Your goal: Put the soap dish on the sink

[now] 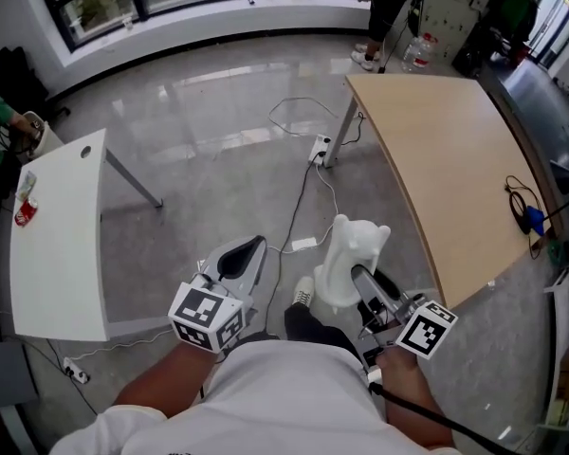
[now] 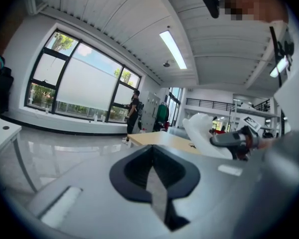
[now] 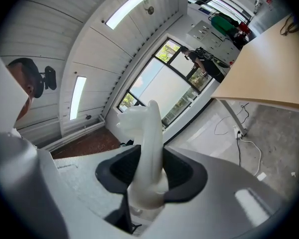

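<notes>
Over the grey floor (image 1: pixel 218 140), the right hand-held gripper (image 1: pixel 360 276) pinches the white soap dish (image 1: pixel 349 245). At its nine o'clock, the left hand-held gripper (image 1: pixel 254 246) is pressed together.

The soap dish (image 1: pixel 353 254) looks like smooth, milky white plastic with a soft sheen. The floor (image 1: pixel 218 131) is glossy polished grey, and the counter (image 1: pixel 436 150) has a matt, pale wood top.
</notes>
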A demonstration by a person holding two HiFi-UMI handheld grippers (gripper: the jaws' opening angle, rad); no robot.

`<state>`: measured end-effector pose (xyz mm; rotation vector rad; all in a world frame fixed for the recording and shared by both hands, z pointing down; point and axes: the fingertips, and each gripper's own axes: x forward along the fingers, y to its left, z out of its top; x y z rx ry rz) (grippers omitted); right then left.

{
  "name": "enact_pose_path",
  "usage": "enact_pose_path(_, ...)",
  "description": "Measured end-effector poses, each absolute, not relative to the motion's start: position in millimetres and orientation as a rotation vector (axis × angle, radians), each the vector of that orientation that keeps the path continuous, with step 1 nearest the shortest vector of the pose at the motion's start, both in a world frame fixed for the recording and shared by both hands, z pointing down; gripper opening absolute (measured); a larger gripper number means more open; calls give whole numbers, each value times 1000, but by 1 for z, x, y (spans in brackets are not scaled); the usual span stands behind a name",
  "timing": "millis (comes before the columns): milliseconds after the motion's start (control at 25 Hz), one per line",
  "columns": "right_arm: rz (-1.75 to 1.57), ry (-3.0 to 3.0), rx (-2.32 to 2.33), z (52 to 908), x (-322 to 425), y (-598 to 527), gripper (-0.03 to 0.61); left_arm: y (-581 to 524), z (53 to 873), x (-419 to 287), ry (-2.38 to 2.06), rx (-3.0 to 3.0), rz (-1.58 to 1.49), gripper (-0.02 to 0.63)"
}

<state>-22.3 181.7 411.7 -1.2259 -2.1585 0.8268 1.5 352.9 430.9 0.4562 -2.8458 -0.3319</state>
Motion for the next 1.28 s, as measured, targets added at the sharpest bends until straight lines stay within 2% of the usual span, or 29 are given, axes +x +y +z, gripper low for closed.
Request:
enact_pose_path(680, 815, -2125, -1289, 405, -173, 164, 140, 344, 401, -156, -2920, 387, -218, 8)
enact_pose_path(1280, 886, -2134, -1289, 407, -215, 162, 140, 333, 400, -196, -2904, 431, -176, 8)
